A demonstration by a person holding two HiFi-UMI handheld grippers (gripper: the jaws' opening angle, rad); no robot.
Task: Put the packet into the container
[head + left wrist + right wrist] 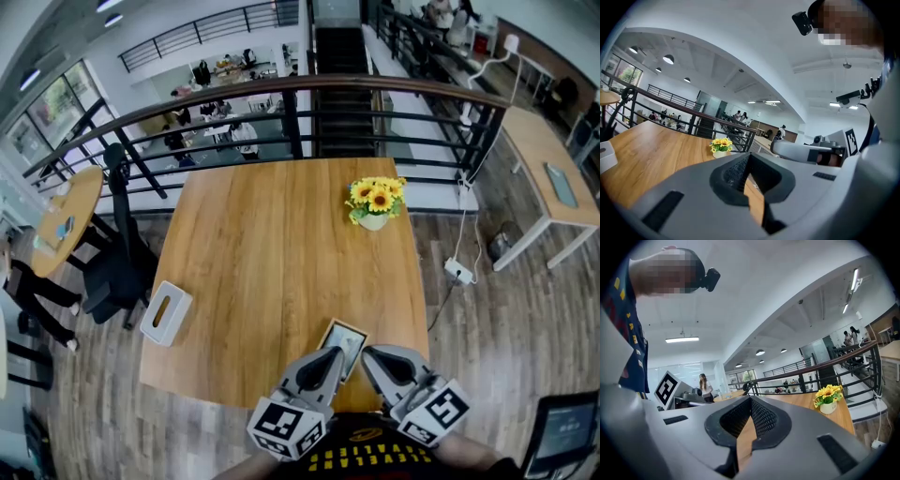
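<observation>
The packet, flat and dark with a pale border, lies on the wooden table near its front edge. Just in front of it my left gripper and right gripper hover side by side, both shut with nothing between the jaws. The packet's near end is hidden by the left gripper's tip. The white container, a box with a slot in its top, sits at the table's left edge, well away from both grippers. In the left gripper view the jaws of the left gripper meet; in the right gripper view the right gripper is closed too.
A small pot of yellow sunflowers stands at the table's far right. A black railing runs behind the table, and a black chair stands to its left. A white cable and plug lie on the floor at the right.
</observation>
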